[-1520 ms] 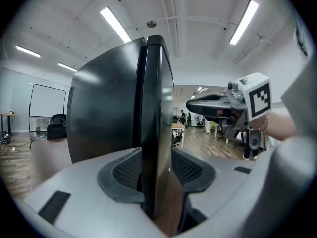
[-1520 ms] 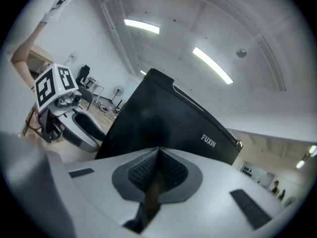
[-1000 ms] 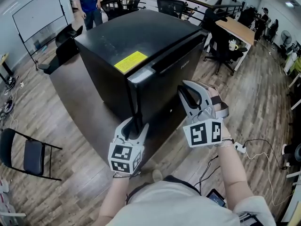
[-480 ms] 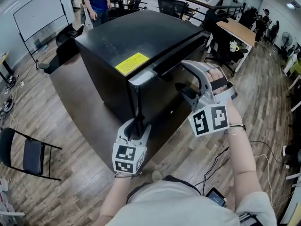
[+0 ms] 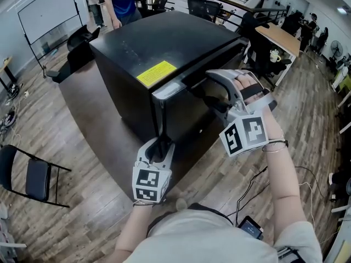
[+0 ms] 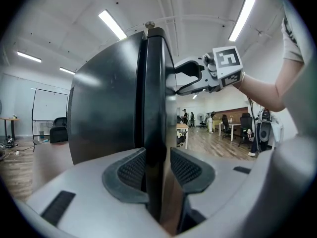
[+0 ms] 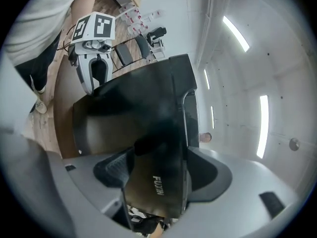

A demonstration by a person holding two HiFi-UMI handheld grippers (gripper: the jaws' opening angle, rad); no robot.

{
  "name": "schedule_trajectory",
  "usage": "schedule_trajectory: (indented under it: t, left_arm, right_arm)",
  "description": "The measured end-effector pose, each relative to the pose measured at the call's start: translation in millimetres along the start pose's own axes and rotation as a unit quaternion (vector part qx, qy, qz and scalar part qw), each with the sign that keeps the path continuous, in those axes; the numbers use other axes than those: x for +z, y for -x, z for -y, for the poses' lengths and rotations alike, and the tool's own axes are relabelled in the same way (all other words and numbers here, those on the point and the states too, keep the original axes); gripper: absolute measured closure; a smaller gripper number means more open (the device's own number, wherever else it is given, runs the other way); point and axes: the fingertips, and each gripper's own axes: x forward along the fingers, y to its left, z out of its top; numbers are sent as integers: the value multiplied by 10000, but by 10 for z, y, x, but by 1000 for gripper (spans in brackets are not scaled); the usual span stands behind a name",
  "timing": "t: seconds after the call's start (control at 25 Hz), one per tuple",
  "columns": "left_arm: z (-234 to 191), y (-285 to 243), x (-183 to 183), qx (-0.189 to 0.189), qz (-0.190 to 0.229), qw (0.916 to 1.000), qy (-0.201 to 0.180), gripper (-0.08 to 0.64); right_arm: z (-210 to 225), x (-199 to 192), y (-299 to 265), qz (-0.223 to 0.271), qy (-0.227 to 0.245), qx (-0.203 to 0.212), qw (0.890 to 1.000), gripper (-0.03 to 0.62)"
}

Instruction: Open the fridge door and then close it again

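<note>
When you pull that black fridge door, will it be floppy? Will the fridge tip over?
The door looks thick and boxy, so probably stiff, swinging as one piece. The fridge is squat and broad on its table, so tipping seems unlikely, though it might slide.

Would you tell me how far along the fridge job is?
Nothing is done: the fridge door looks shut. The left gripper has just been closing on the door's side edge; the right gripper, fingers just opening, straddles its top edge. Opening and re-closing remain.
</note>
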Motion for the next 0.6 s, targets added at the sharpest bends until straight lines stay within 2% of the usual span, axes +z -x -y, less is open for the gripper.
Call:
schedule_trajectory:
  t: [0.6]
  left_arm:
    - [-12,20,-11,128,-35,9996,237,433]
  right_arm:
    - [-4,9,14,-98,-75,-124,9998,272]
